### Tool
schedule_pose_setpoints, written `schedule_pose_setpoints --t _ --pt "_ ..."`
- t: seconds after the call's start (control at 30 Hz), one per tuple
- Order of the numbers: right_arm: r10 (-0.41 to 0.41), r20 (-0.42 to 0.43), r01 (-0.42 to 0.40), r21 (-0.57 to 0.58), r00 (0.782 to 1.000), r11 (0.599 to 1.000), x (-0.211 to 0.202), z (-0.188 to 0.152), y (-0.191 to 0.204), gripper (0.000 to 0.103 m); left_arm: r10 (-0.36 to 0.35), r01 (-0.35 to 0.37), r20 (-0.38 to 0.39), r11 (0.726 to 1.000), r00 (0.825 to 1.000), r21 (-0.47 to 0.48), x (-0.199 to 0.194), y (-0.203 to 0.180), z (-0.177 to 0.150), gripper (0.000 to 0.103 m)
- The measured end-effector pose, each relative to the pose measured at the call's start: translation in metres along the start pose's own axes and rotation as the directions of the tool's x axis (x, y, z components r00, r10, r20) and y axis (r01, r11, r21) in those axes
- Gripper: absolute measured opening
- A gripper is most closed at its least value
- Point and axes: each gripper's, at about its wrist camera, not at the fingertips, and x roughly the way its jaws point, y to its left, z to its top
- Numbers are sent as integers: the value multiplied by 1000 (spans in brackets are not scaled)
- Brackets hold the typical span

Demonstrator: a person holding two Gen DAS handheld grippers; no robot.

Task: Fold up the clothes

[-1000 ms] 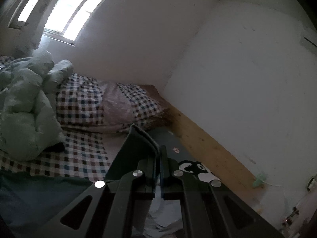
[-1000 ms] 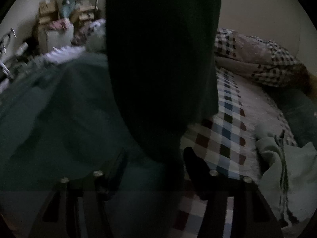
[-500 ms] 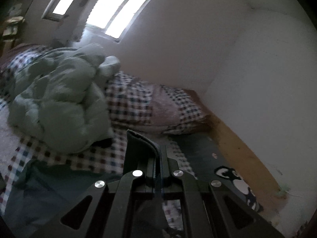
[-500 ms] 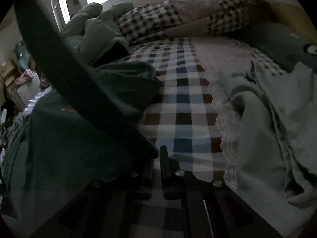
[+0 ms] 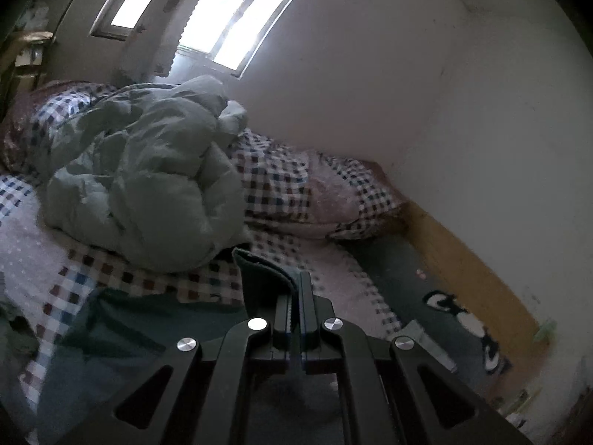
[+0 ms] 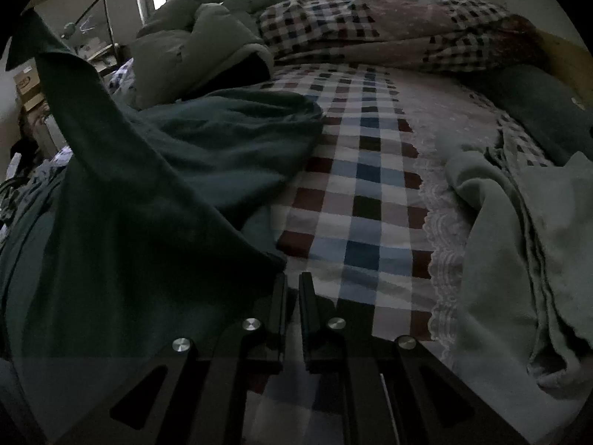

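Up close in the left wrist view, the left gripper (image 5: 295,289) has its jaws pressed together on a fold of the dark green garment (image 5: 265,278), whose hemmed edge stands up just past the fingertips. More of the same cloth lies spread on the checked bedsheet (image 5: 111,270), down to the left of the gripper. Beyond the gripper a crumpled pale green duvet (image 5: 148,178) is heaped on the sheet, and a checked pillow (image 5: 296,189) lies to the right of the duvet against the white wall (image 5: 444,111). A bright window (image 5: 237,7) is above the duvet. To the right of the gripper, a dark mat with a black-and-white cartoon figure (image 5: 467,319) runs along a wooden bed rail (image 5: 470,267).

Seen from the right wrist, the right gripper (image 6: 292,289) has its jaws drawn nearly together, with only a thin slit between the fingers. The dark green garment (image 6: 141,222) comes down from the upper left in a stretched band and ends at the left fingertip; whether the pads pinch its edge I cannot tell. Past the gripper the garment lies bunched on the checked bedsheet (image 6: 363,193). To the right of the gripper a pale green cloth (image 6: 519,244) lies rumpled beside a lace strip. The pale duvet (image 6: 192,37) and the checked pillow (image 6: 370,22) lie beyond the garment.
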Motion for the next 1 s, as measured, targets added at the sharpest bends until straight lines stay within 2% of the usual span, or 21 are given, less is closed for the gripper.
schedule_pose_setpoints --t 0.23,0.3,0.4,0.47,0.53,0.6,0.67,0.8,0.87,0.9,0.97,1.0 --pt "-16 -31 15 -14 999 1000 6 -3 -1 4 120 -122 -107 992 987 -13 17 59 -22 1" --pt "-10 -32 10 -21 999 1000 8 -3 0 4 129 -131 -114 991 985 -16 16 66 -29 1" --pt "15 16 -14 -51 1000 999 -2 -2 4 6 108 -111 -110 994 988 -23 14 69 -32 1" --pt "19 50 -16 -68 999 998 -8 1 8 17 95 -98 -109 995 990 -18 13 67 -33 1" --pt "18 80 -10 -88 997 996 -11 4 15 48 80 -82 -102 997 992 -15 11 64 -28 1" --pt "5 77 3 -107 997 994 -8 7 22 52 57 -58 -93 998 994 -9 8 56 -22 1" --pt "-14 39 18 -116 999 993 3 8 28 53 18 -17 -74 1000 997 13 3 45 -17 1" --pt "-47 -11 45 -126 999 991 19 9 32 51 -80 81 -15 993 997 88 -12 22 -6 1" --pt "-56 -10 54 -119 998 991 19 9 30 19 -74 75 -22 994 997 75 -10 29 -5 1" --pt "-59 -6 58 -113 998 992 18 9 28 6 -27 30 -49 997 998 71 -4 35 -7 1" --pt "-55 -16 52 -126 998 991 17 7 27 6 94 -83 -125 992 988 94 11 51 -15 1" --pt "-60 -26 55 -143 998 988 18 6 28 5 118 -106 -140 990 983 93 14 57 -18 1"
